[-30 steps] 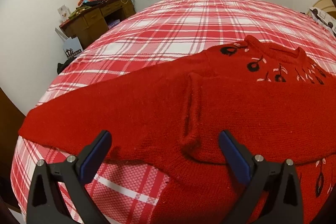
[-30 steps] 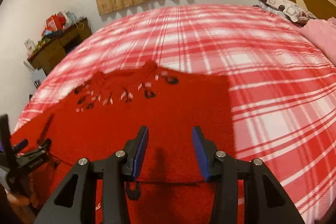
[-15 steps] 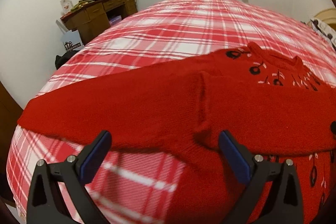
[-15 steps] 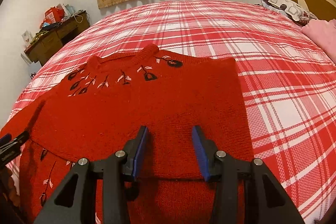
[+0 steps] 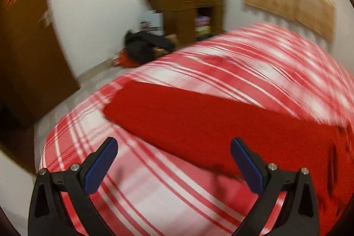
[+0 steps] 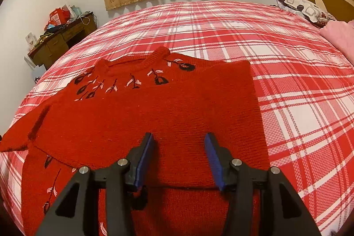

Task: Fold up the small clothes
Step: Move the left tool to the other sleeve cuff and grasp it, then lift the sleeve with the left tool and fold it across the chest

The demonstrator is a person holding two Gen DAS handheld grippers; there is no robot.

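Note:
A red knit sweater point(image 6: 154, 116) with black and pink embroidery lies flat on the plaid bed point(image 6: 298, 85), its right sleeve folded across the body. My right gripper point(image 6: 179, 143) is open and empty, just above the sweater's middle. In the blurred left wrist view the sweater's left sleeve point(image 5: 199, 116) stretches out to the left over the bed. My left gripper point(image 5: 172, 147) is wide open and empty, above the sleeve's near edge and the bedspread point(image 5: 154, 191).
A wooden desk point(image 5: 188, 12) with clutter stands by the wall, also in the right wrist view point(image 6: 59, 39). A dark bag point(image 5: 146, 48) lies on the floor and a brown door point(image 5: 24, 48) is at left. A pillow point(image 6: 303, 8) and pink cloth point(image 6: 340, 37) lie at the bed's right.
My left gripper has swung left, from over the sweater's body to over the outstretched left sleeve and bed edge. My right gripper has barely moved; both stay open.

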